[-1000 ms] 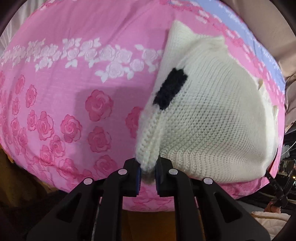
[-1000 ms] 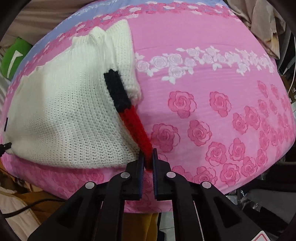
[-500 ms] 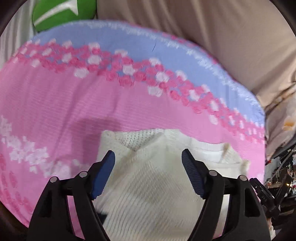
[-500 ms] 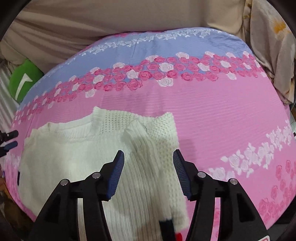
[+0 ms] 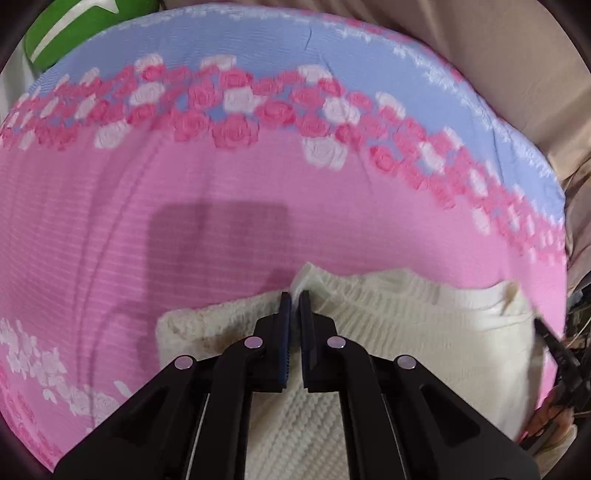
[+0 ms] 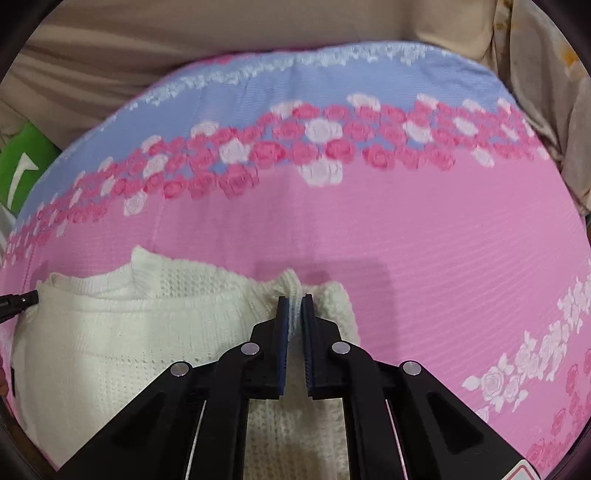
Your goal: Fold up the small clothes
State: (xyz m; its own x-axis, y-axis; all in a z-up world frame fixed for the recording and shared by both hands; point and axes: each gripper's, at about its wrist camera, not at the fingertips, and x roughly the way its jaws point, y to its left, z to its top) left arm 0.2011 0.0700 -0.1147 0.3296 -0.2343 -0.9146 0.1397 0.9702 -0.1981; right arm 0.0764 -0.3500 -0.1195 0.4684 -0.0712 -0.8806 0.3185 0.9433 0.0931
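Nearest the lens in the left wrist view, the left gripper (image 5: 294,295) has its jaws drawn together on a raised pinch of cream fabric at the far edge of the knitted sweater (image 5: 424,332), a small peak of knit standing up just beyond the blue-padded fingertips (image 5: 285,306). In the right wrist view, the right gripper (image 6: 294,300) is likewise clamped on a ribbed ridge of the sweater (image 6: 110,332), which rises between its fingers. The garment lies flat on the near part of the bedspread (image 5: 184,184), spreading to the right of the left gripper and to the left of the right gripper; its neckline shows at the left in the right wrist view. Beyond the sweater, the bedspread (image 6: 443,229) runs in plain pink, then a band of pink and white roses, then a pale blue stripe. A green object (image 5: 74,26) with a white mark sits at the far left edge, and beige cloth (image 6: 184,44) lies behind the bedspread.
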